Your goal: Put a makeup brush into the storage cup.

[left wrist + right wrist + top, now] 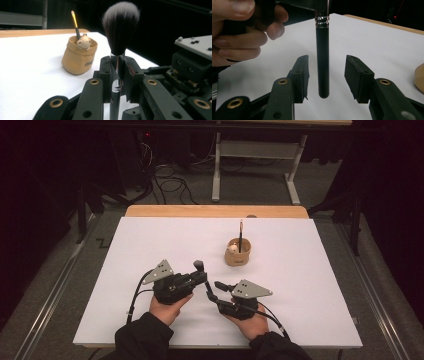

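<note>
Left hand: it comes in from the near edge of the bench and holds the left gripper.
Left gripper: clenched on the brush, low on its shiny neck, just under the hair.
Brush: it stands upright in the left gripper, with its fluffy hair on top and its dark handle hanging down. In the high view its head sticks up above the left gripper.
Right hand: near the front edge too, to the right of the left hand, and it holds the right gripper.
Right gripper: released. Its jaws stand apart with the brush handle between them. There is a gap on each side, so the pads do not touch the handle. The round end of the handle hangs a bit above the bench.
Bench: white on top, with a wooden strip along the far edge.
Pot: a tan pot farther back, well apart from both grippers. A small figure peeks over its rim.
Thin brush: it stands upright in the pot.
</note>
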`<state>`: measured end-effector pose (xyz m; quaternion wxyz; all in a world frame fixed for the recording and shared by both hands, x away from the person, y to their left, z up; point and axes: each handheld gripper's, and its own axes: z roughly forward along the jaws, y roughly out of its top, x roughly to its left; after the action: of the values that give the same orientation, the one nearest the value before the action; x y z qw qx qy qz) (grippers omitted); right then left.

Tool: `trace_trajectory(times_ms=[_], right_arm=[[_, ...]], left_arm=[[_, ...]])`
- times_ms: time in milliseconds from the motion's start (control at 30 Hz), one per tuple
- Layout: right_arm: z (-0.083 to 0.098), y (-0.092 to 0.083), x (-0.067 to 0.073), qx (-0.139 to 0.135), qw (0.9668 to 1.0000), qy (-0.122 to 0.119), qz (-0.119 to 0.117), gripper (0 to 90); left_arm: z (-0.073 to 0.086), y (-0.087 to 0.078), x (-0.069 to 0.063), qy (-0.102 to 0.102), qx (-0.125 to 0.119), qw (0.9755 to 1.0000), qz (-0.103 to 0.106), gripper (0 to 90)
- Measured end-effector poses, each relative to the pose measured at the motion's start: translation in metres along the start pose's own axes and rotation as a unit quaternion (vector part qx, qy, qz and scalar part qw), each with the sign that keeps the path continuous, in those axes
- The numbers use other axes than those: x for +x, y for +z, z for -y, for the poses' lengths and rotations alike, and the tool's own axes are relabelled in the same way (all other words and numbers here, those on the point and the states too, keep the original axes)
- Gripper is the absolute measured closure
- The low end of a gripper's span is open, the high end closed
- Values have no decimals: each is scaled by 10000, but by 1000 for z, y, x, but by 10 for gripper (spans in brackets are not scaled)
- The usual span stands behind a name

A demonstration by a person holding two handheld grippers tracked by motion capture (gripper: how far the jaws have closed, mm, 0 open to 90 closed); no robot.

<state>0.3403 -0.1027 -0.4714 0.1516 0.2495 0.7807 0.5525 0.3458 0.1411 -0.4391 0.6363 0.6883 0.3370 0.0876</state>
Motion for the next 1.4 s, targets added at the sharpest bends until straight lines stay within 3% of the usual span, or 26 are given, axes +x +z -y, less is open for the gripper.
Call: trace_trajectory(times_ms=[467,967,1400], right_arm=[[-3,1,6,-25,9999,-40,108,503],[-7,3,12,-132,9993,-46,343,591],[-7,1,12,-198,9993,53,300,703]], left_arm=[[-1,5,-14,542,327,9977,-244,786],[0,9,-23,775,514,9950,-360,785],[1,10,-26,875,573,9937,-391,785]])
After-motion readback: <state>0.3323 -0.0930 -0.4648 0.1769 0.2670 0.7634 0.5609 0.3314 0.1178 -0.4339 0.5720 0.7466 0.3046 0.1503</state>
